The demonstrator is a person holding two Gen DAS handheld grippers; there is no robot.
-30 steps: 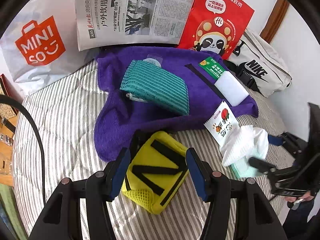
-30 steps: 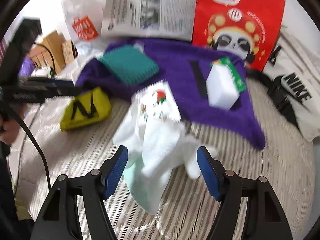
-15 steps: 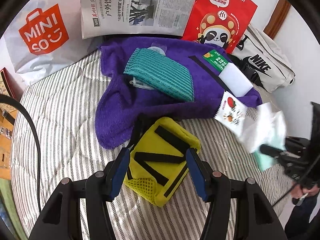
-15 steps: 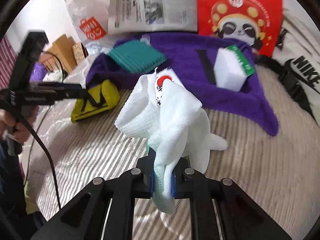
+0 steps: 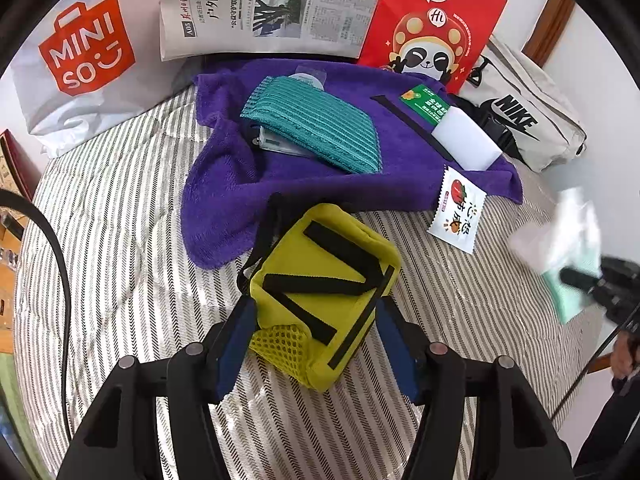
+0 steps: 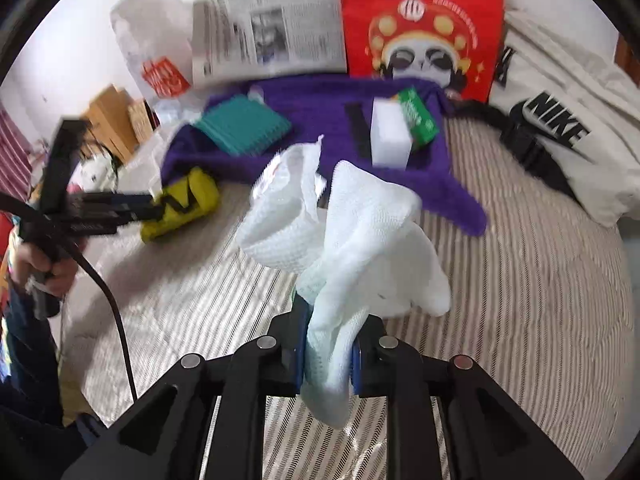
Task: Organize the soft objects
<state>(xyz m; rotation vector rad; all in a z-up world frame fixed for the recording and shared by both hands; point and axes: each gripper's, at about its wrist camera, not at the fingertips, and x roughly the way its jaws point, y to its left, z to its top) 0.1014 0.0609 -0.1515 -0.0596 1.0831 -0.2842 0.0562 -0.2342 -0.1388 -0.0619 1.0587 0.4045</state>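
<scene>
My right gripper (image 6: 328, 356) is shut on a white cloth (image 6: 360, 236) and holds it up above the striped bed; the cloth also shows blurred in the left wrist view (image 5: 568, 240). My left gripper (image 5: 316, 344) is open, its blue pads on either side of a yellow pouch (image 5: 320, 292) with black straps lying on the bed, also seen in the right wrist view (image 6: 180, 208). A purple towel (image 5: 360, 168) lies behind, carrying a teal ribbed cloth (image 5: 312, 132) and a white sponge (image 5: 464, 140). A snack packet (image 5: 458, 210) lies at the towel's right edge.
Along the back stand a Miniso bag (image 5: 80, 60), a newspaper (image 5: 264, 4) and a red panda bag (image 5: 432, 28). A Nike bag (image 5: 524, 116) lies at the right. The striped bedcover (image 5: 112, 240) spreads around. Cardboard boxes (image 6: 116, 120) stand off the bed's left side.
My right gripper shut on the white cloth and lifted it off the bed, away from the snack packet. My left gripper drew back a little; the pouch still lies between its open pads.
</scene>
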